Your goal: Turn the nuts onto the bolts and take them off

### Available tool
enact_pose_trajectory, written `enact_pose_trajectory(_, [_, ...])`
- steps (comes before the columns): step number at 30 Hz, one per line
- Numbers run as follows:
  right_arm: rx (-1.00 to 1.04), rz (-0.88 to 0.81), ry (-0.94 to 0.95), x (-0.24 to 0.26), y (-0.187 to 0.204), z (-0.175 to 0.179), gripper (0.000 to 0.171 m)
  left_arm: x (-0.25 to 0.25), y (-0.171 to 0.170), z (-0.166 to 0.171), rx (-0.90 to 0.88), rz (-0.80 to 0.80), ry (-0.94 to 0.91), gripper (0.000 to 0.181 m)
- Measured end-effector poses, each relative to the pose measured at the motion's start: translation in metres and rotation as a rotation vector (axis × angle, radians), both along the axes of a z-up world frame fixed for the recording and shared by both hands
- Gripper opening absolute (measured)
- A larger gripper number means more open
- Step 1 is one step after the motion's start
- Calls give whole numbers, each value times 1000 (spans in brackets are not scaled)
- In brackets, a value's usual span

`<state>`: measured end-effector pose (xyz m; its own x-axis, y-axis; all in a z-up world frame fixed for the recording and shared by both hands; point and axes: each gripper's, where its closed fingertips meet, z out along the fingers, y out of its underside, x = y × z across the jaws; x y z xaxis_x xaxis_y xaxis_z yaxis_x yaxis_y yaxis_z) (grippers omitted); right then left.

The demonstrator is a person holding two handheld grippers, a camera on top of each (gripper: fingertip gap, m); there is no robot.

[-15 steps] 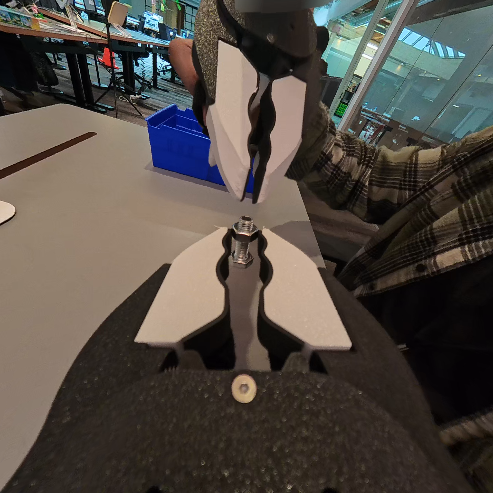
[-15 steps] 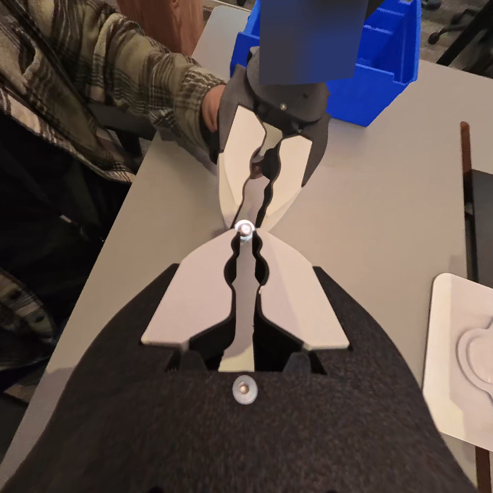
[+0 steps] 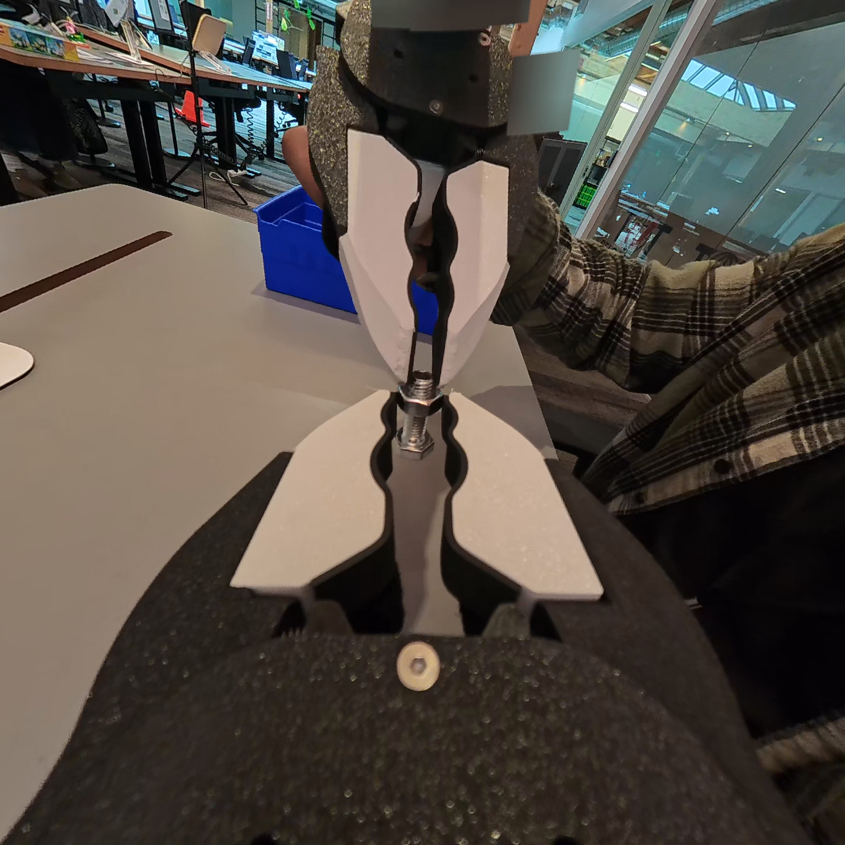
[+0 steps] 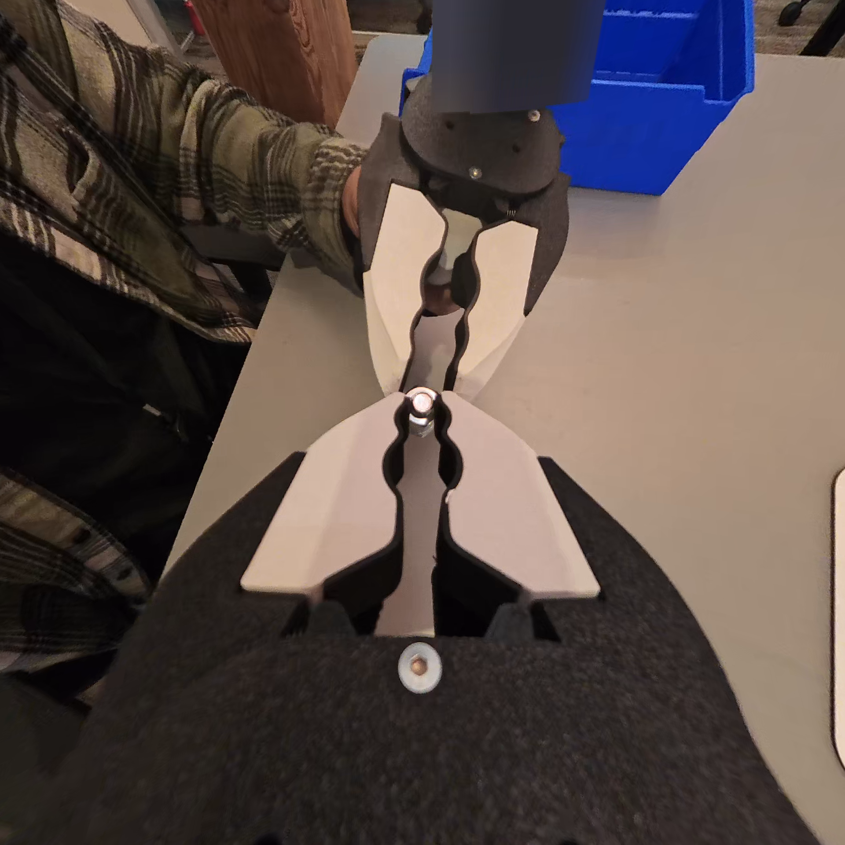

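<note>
A steel bolt [image 3: 414, 425] stands nearly upright with its hex head at the bottom and a hex nut [image 3: 418, 398] near its top. My left gripper [image 3: 420, 400] is shut on the nut and holds both above the grey table [image 3: 183, 366]. My right gripper [image 3: 423, 379] comes down from above, and its tips close on the threaded end just above the nut. In the right wrist view the bolt end [image 4: 420, 403] shows end-on between my right gripper's tips [image 4: 423, 400], with the nut [image 4: 419, 427] just under it. The left gripper [image 4: 427, 384] faces it there.
A blue bin [image 3: 297, 256] stands on the table behind the grippers; it also shows in the right wrist view [image 4: 640, 128]. A white tray [image 4: 839, 526] lies at the right edge. A person's plaid sleeve [image 3: 640, 297] reaches in. The table's near edge [image 4: 256, 366] runs beside the grippers. Only a small space, under 4 cm, lies between the two pairs of fingers.
My right gripper has come down from above the bolt, and its tips now meet the threaded end. My left gripper has kept its hold and place.
</note>
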<state>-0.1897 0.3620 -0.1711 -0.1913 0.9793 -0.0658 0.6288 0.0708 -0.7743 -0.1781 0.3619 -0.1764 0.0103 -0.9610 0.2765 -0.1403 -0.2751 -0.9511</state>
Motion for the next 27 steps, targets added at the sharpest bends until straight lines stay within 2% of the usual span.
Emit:
enact_pose_trajectory(8, [-18,-31,53,1,4,3,9,-1,3,4,-48,-2,-52,19])
enact_pose_trajectory(11, [-7,-48,54,4,9,3,9,-1,5,3,-70,-3,-73,35])
enact_pose_trajectory(16, [-18,-65,81,8,14,7,9,5,5,-10,-89,-6,-53,43])
enact_pose_trajectory(22, [-28,-57,92,7,12,8,9,13,8,-18,-59,-2,-45,41])
enact_pose_trajectory(27, [-36,-60,101,7,12,9,8,16,8,-20,-27,-8,-56,26])
